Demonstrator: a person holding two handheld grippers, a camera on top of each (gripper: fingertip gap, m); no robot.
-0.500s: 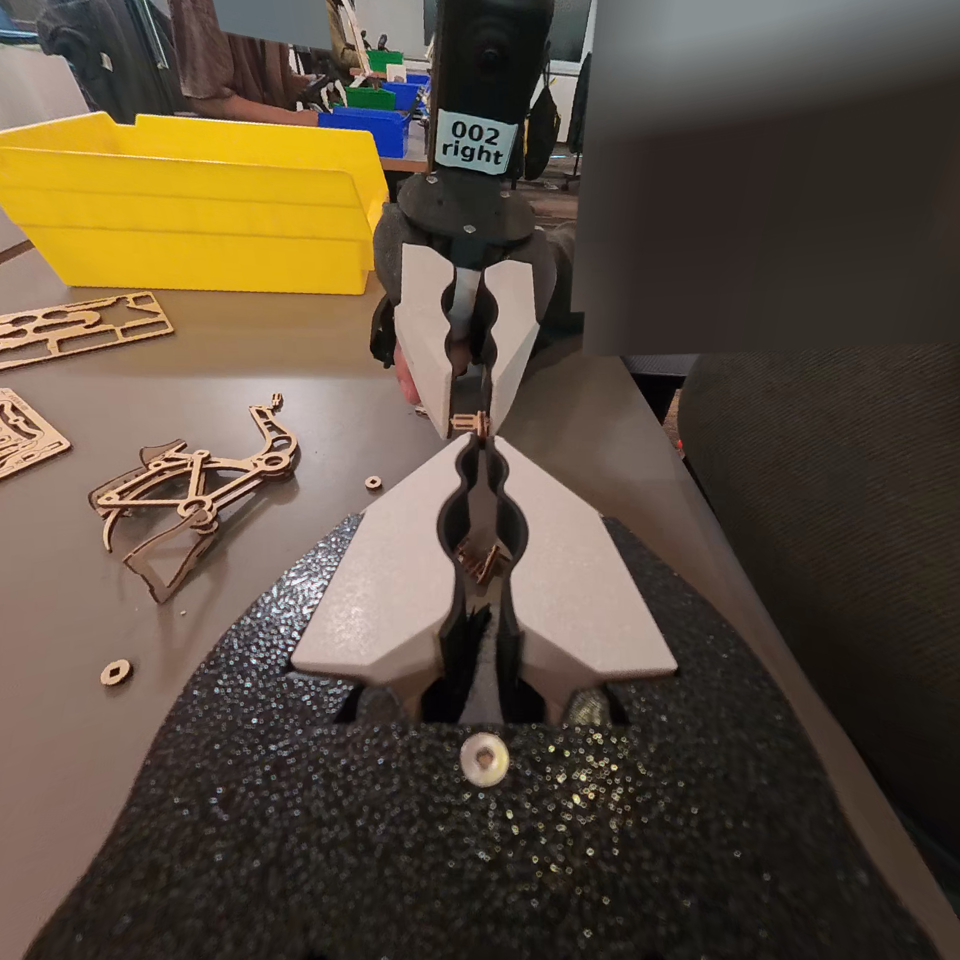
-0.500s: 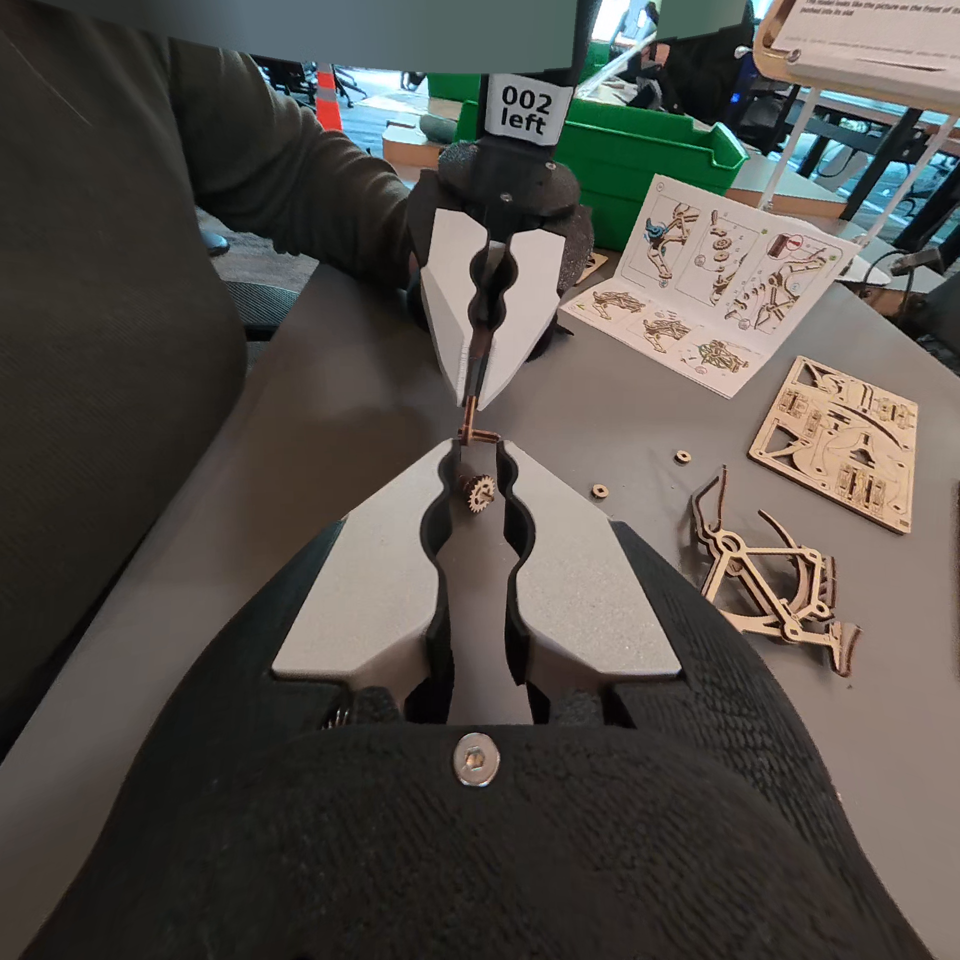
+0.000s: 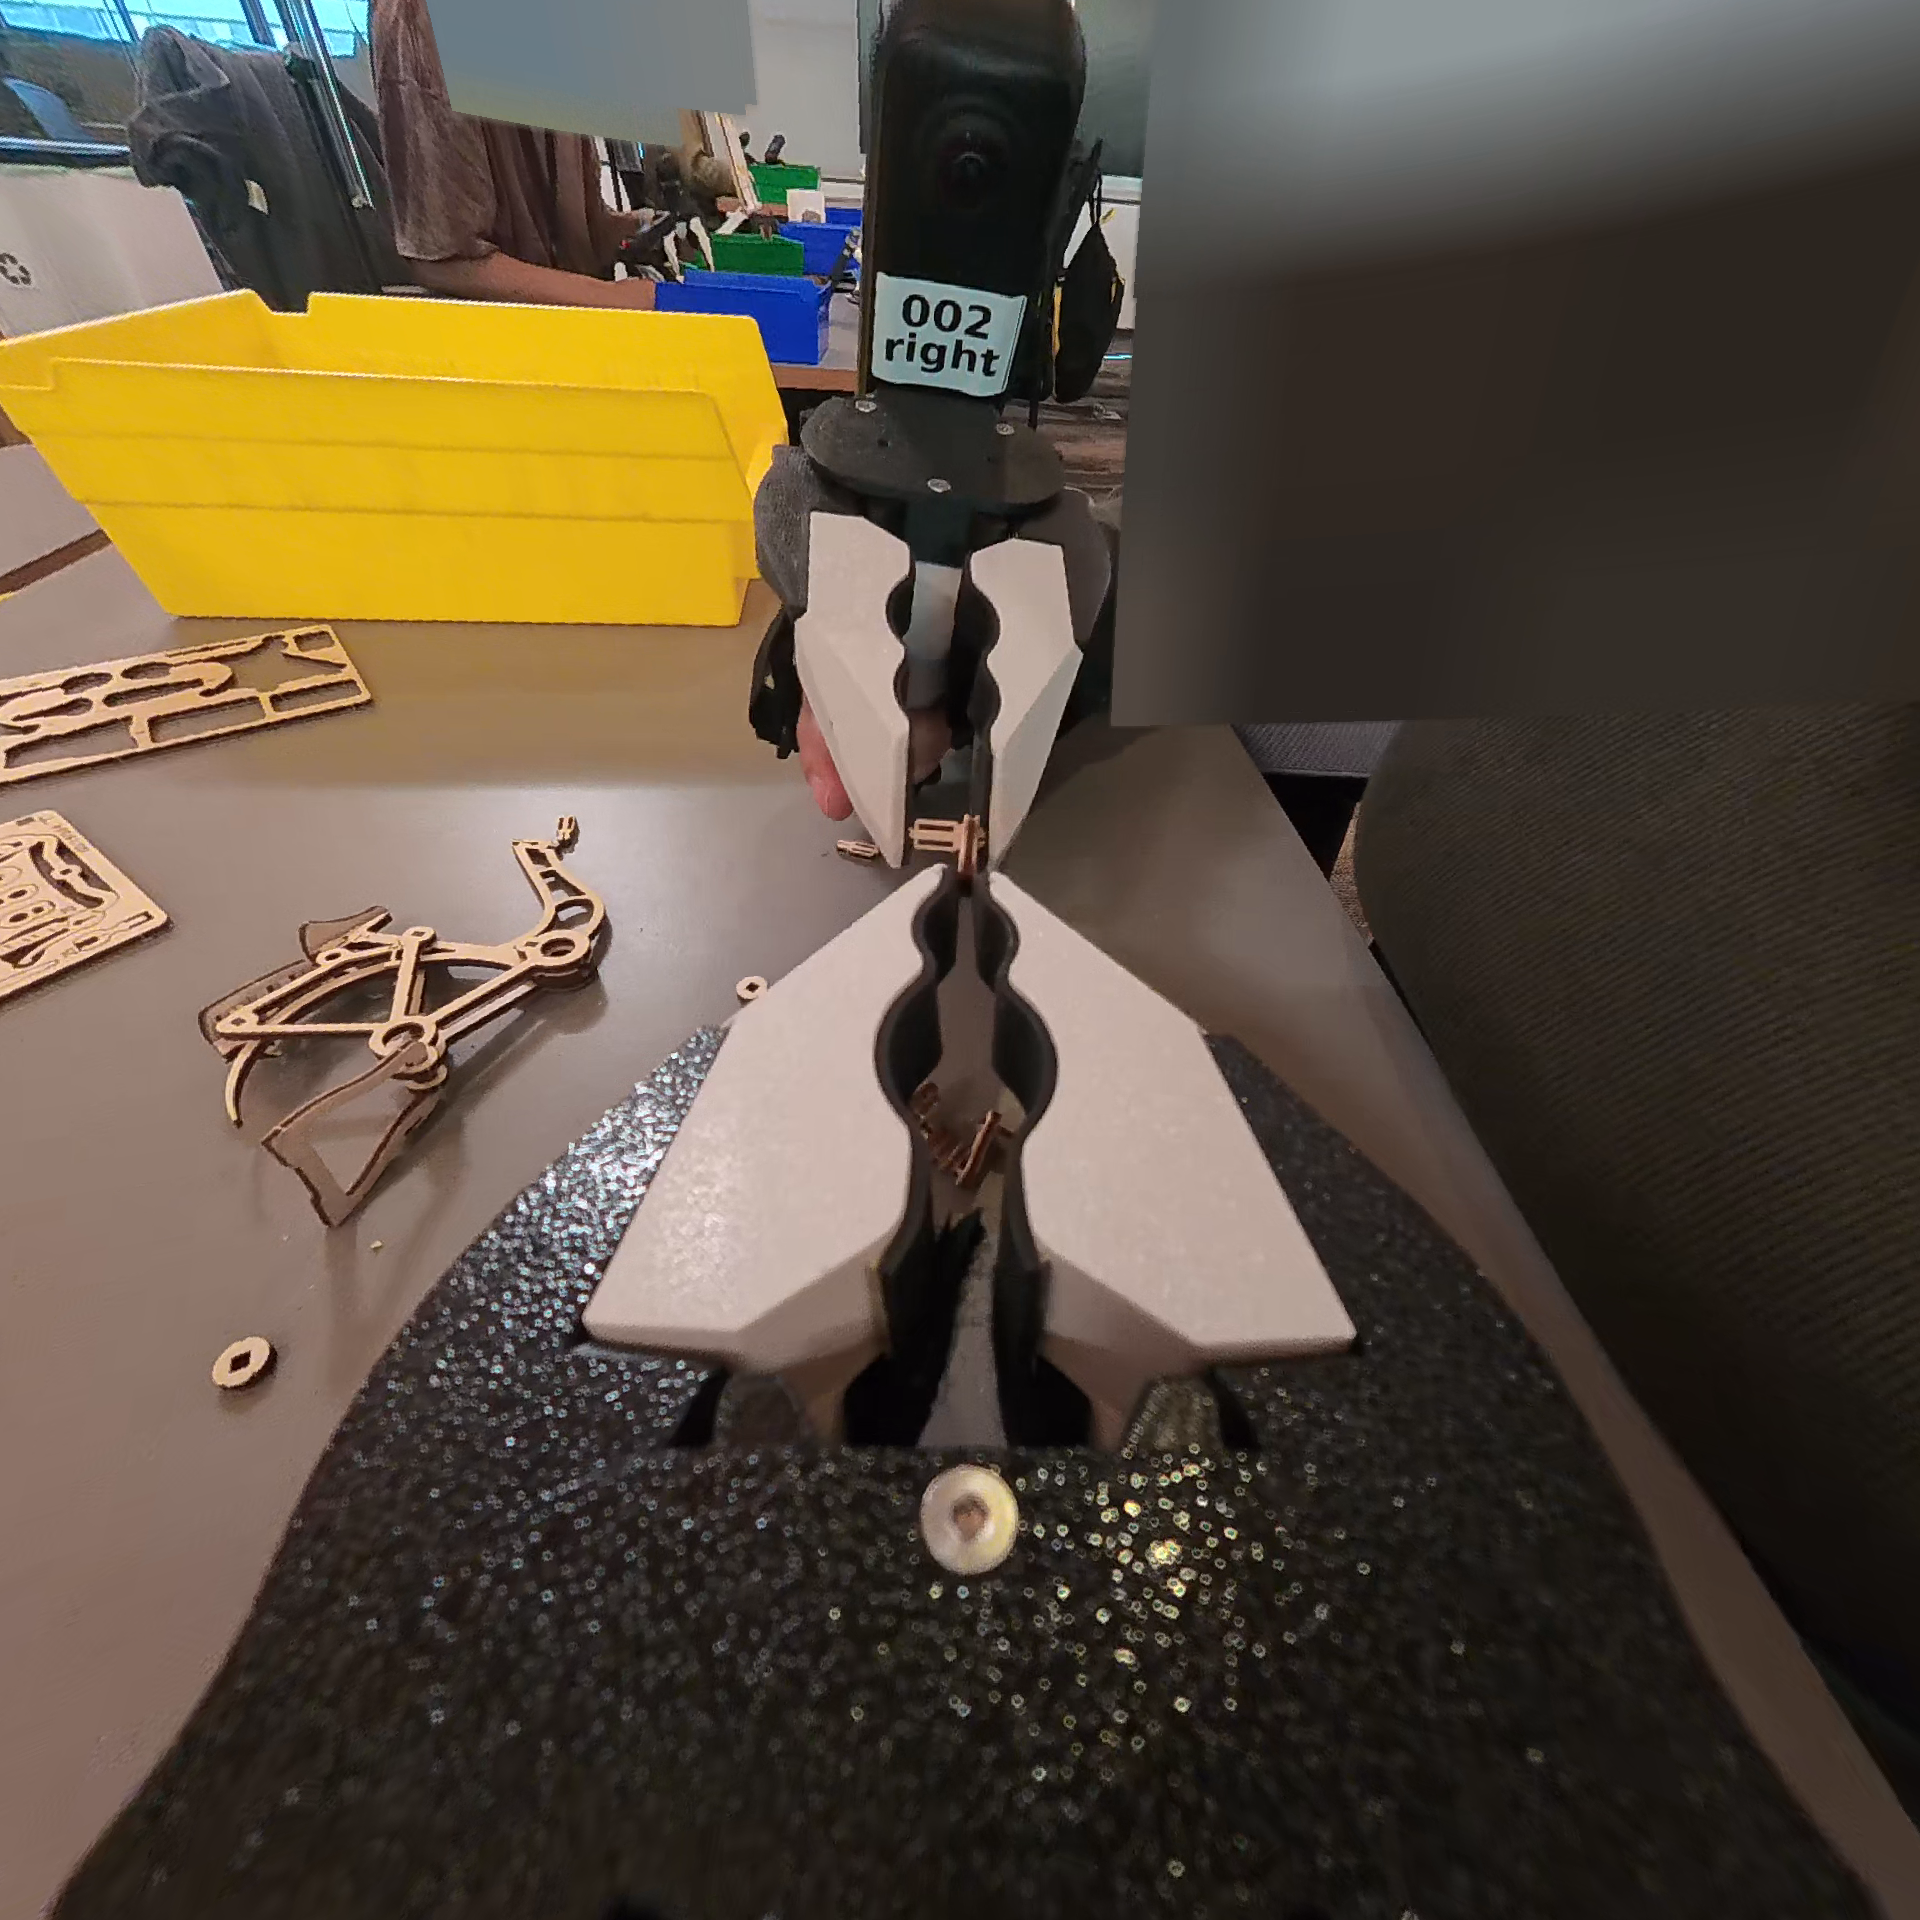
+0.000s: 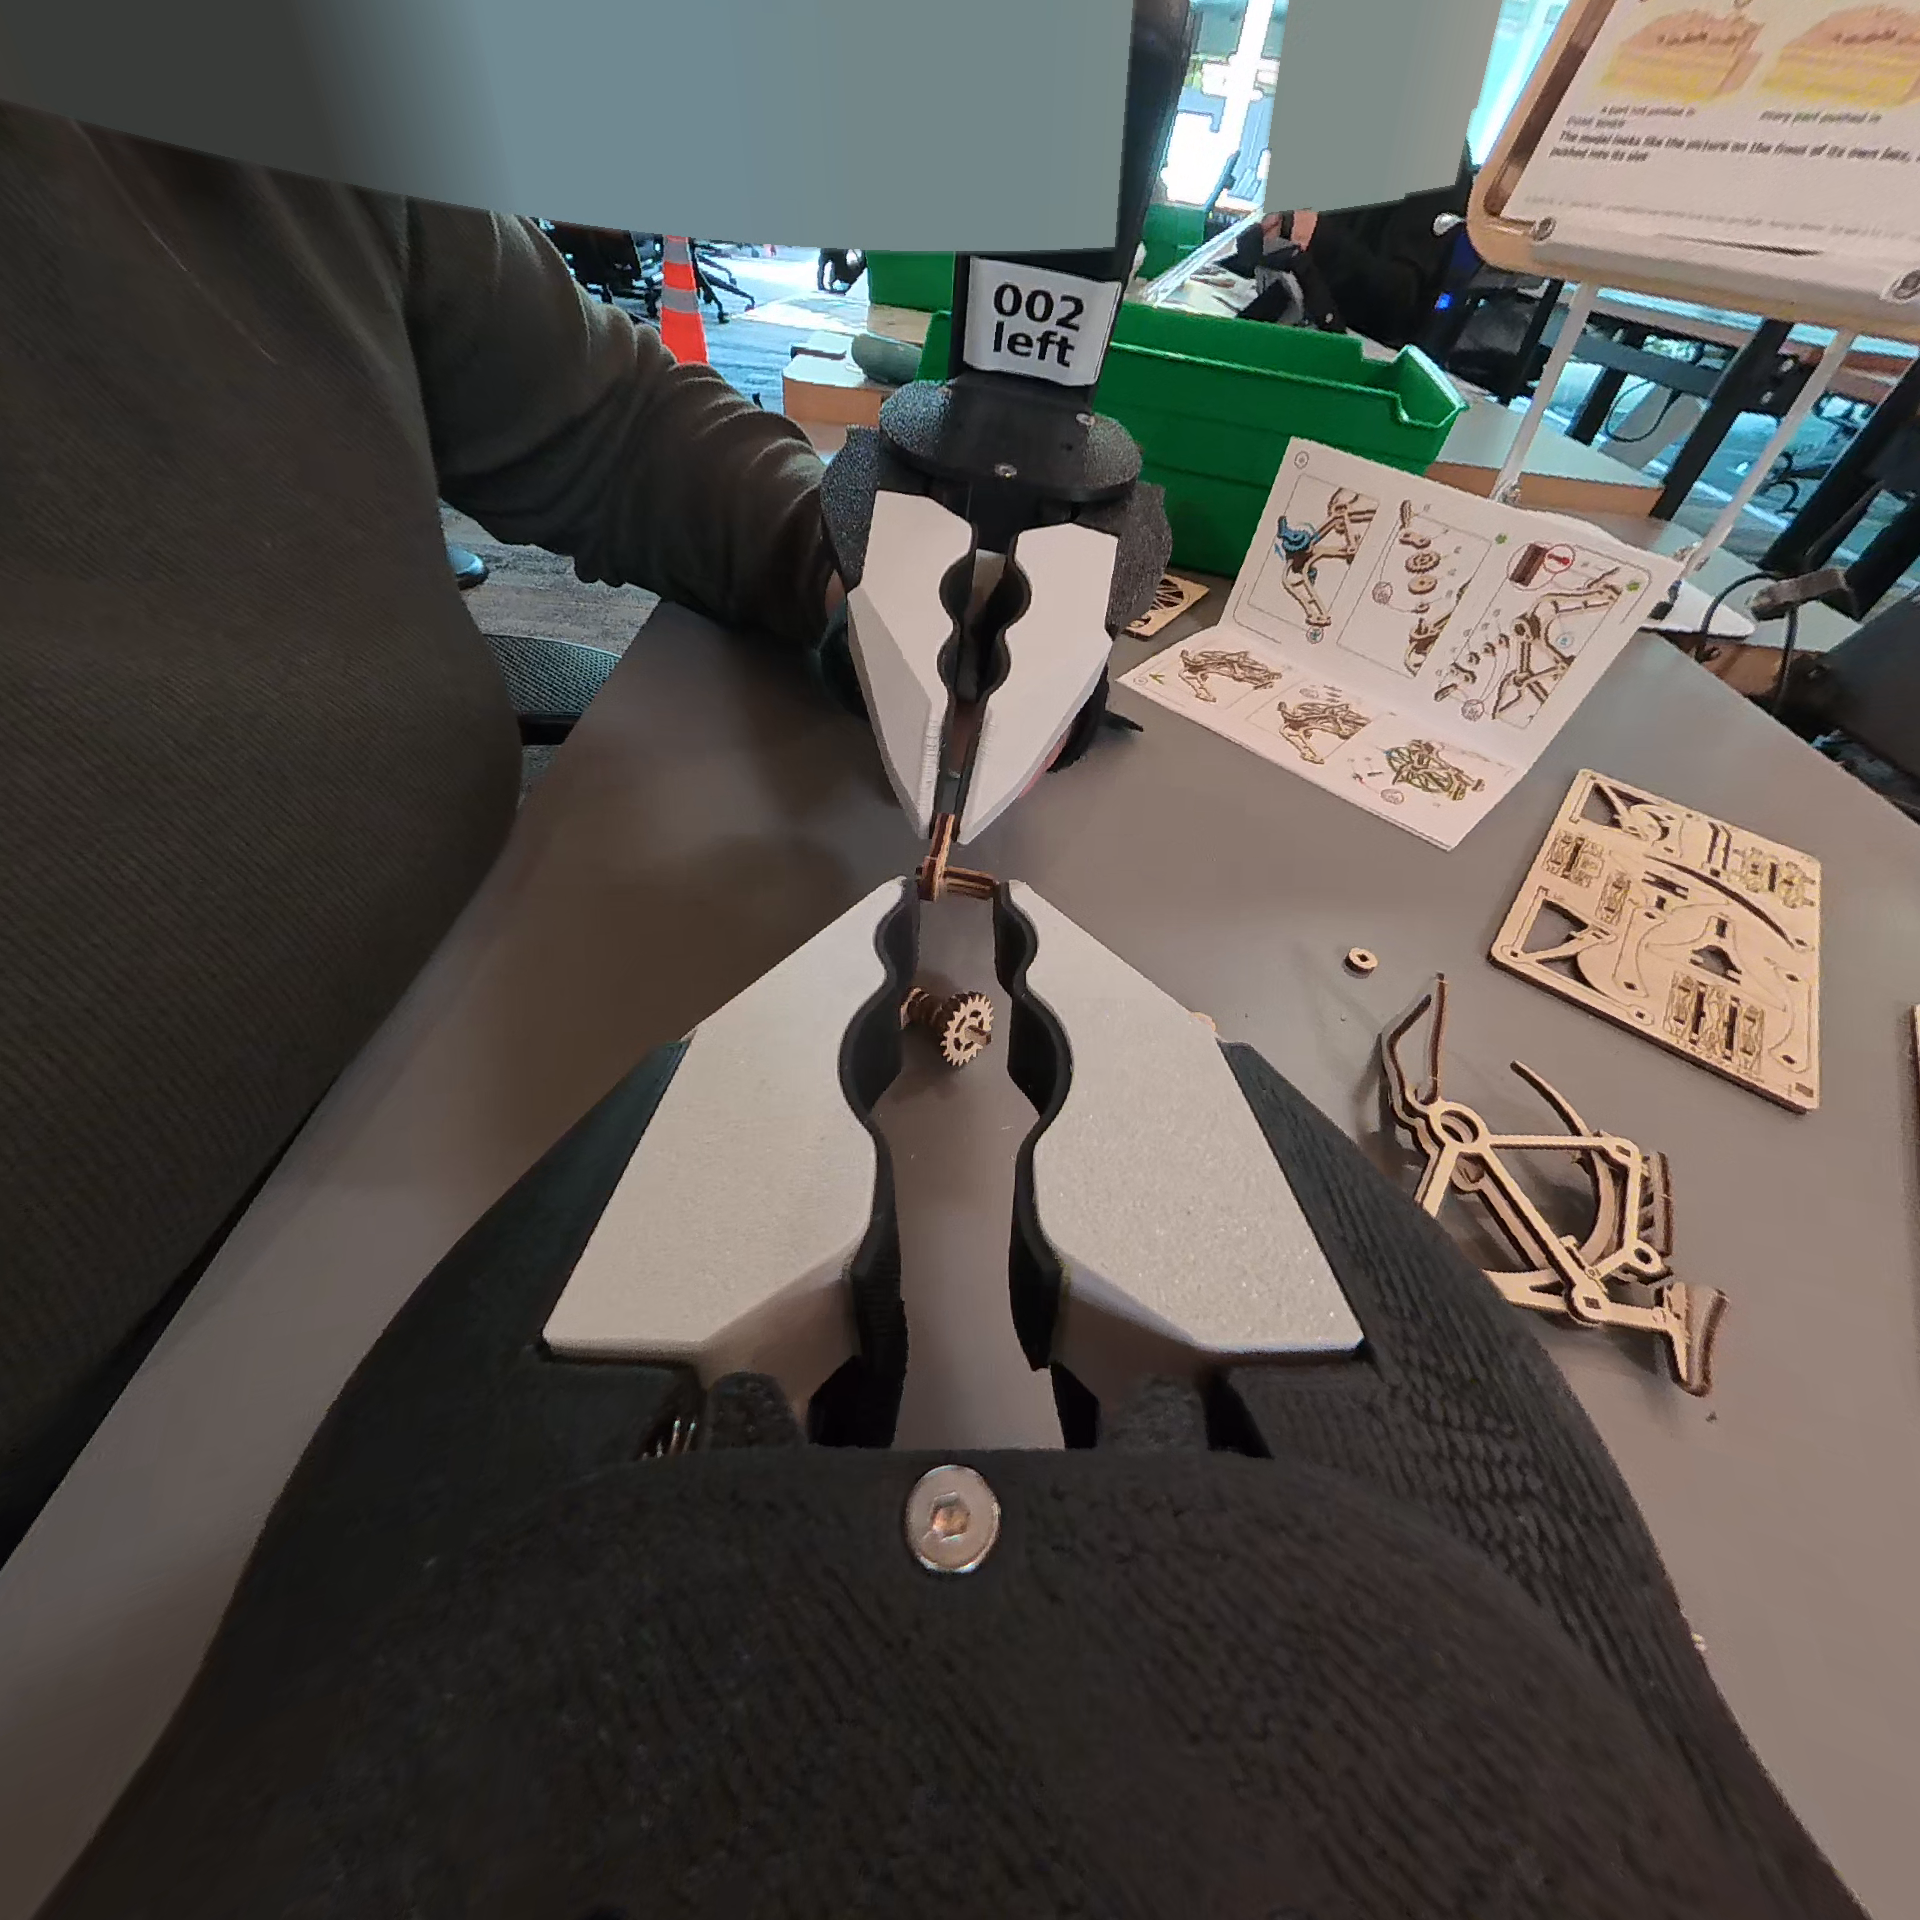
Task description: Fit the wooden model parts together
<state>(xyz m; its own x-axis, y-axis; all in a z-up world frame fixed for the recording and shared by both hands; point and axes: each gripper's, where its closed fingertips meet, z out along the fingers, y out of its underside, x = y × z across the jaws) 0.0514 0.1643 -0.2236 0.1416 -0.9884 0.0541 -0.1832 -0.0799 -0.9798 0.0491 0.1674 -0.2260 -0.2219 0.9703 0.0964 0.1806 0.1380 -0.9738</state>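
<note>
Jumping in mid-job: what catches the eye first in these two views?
Dead centre, the left gripper and right gripper meet tip to tip, each pinching a small wooden piece where the two join. A tiny gear lies on the table below, and a half-built wooden frame sits beside them.

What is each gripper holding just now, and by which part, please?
Left gripper pinches one small wooden piece by its end; right gripper holds the crossing piece by its ends.
</note>
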